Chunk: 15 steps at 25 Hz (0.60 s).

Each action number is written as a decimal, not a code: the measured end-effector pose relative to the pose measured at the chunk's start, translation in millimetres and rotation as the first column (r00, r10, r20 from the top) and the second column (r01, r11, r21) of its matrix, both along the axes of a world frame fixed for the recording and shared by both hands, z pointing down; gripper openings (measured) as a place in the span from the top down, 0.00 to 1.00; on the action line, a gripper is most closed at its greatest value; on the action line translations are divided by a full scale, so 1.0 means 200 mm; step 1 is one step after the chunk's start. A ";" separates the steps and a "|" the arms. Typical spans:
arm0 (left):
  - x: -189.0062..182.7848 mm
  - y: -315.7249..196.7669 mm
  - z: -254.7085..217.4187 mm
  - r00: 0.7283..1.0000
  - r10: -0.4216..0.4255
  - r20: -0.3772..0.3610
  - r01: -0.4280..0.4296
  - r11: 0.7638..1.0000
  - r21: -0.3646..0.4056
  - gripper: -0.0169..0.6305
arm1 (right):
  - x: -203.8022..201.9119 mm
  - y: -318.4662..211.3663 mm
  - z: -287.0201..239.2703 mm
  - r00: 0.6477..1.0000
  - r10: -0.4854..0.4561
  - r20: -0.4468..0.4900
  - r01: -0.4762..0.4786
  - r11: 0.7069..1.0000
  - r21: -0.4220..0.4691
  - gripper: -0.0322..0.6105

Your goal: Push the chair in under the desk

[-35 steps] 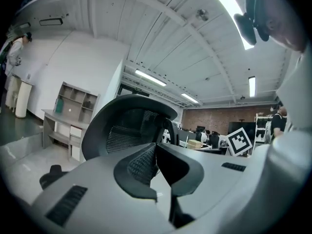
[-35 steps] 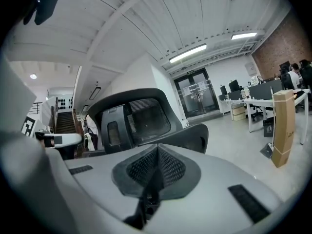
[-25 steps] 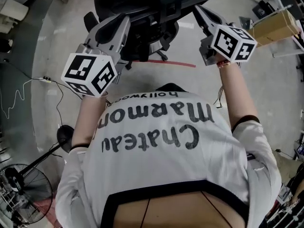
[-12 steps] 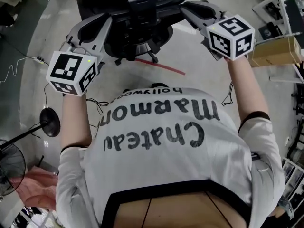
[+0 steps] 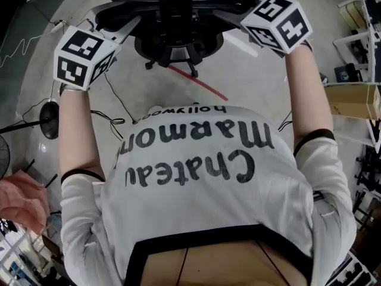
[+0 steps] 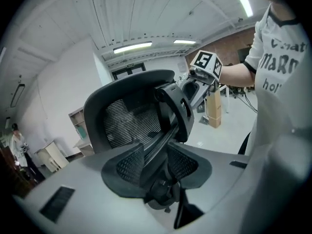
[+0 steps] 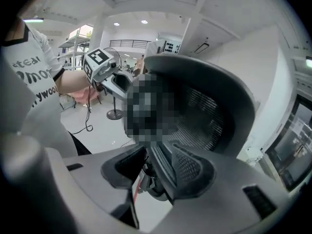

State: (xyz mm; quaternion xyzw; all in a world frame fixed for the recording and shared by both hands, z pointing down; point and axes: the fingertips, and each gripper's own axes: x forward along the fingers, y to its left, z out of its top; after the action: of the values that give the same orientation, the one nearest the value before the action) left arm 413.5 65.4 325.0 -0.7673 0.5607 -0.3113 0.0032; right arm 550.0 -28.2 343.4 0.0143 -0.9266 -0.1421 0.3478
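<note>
A black mesh-backed office chair (image 5: pixel 178 34) stands on the grey floor at the top of the head view, its back toward me. My left gripper (image 5: pixel 122 24) reaches to the back's left side and my right gripper (image 5: pixel 229 15) to its right side. Both have just been opening their jaws. In the left gripper view the chair's back (image 6: pixel 126 116) and its spine show through the gap of the left gripper (image 6: pixel 156 167), pads apart. The right gripper (image 7: pixel 156 172) likewise stands open around the chair's back frame (image 7: pixel 209 111). No desk shows.
A red tape line (image 5: pixel 199 83) crosses the floor under the chair. A cable (image 5: pixel 116 103) and a round stand base (image 5: pixel 49 119) lie at the left. A cardboard box (image 5: pixel 354 100) sits at the right. Far off, a person (image 6: pixel 14 145) stands by shelves.
Both grippers have risen in the head view and rolled, their marker cubes showing other faces. The chair now sits higher in the picture, with the grippers at its two sides.
</note>
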 end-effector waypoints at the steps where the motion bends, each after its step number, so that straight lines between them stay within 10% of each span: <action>1: 0.00 0.00 0.00 1.000 -0.004 0.008 0.004 1.000 -0.006 0.73 | -0.01 0.01 0.01 1.000 -0.013 -0.020 0.013 1.000 0.005 0.65; 15: 0.00 -0.04 0.11 0.975 0.040 0.216 -0.013 0.992 -0.124 0.73 | -0.03 -0.05 0.18 0.980 -0.067 -0.187 0.084 0.993 0.085 0.70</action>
State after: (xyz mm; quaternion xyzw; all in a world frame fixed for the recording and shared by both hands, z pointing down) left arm 413.8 57.9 347.3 -0.7345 0.5268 -0.4272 0.0223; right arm 544.9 -37.5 380.3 -0.0182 -0.8829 -0.1985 0.4253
